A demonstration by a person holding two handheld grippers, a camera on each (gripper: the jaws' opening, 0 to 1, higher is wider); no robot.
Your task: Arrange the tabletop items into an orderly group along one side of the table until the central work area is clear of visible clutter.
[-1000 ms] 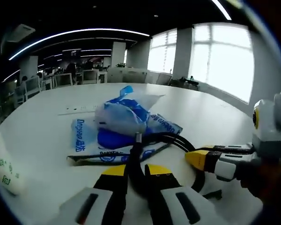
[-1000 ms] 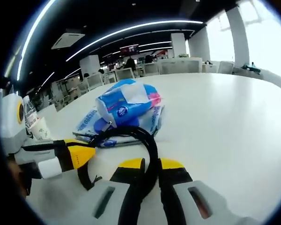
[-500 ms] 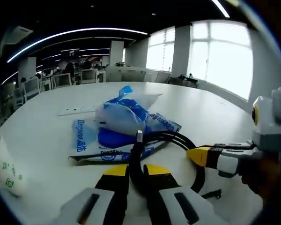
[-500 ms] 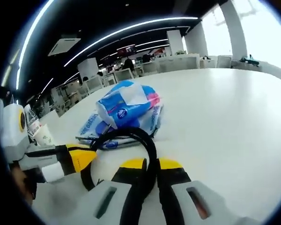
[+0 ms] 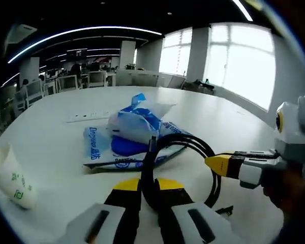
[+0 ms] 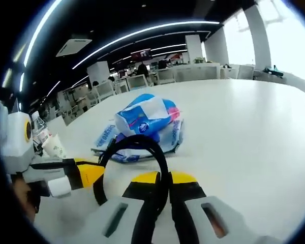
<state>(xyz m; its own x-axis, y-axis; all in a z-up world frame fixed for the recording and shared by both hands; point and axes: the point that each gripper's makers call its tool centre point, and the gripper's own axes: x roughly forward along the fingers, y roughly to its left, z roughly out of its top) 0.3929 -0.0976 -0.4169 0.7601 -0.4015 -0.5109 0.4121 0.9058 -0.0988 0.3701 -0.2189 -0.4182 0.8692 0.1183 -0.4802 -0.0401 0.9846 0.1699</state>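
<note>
The big white table (image 5: pixel 229 122) is taking up most of both views, and its middle is still carrying clutter. The blue-and-white plastic packets (image 5: pixel 134 134) are sitting in a loose heap out ahead of both tools, and compared with a second ago they are lying a little farther from the yellow tips in both views, so the hands seem to be drawing back toward the person rather than the heap itself shifting.

The black cable (image 5: pixel 185 162) is the live item. It is looping between the two tools, and the loop is standing rounder and more open than a moment back, its far curve right in front of the packets. The left gripper (image 5: pixel 148 189) is closed tight on one strand of the cable, jaws pressed together with the cord rising straight between them. The right gripper (image 6: pixel 160 184) is likewise clamped on the cable, jaws together, the loop (image 6: pixel 134 162) arching up from its tips.

My read: the cable is being coiled and pulled clear of the packets, ready to be carried to one side. The packets are untouched and still need moving.

Smaller things: a white paper cup (image 5: pixel 12 180) is lying tipped at the left edge of the left gripper view, and a flat white strip (image 5: pixel 89 117) is lying on the table beyond the packets.
</note>
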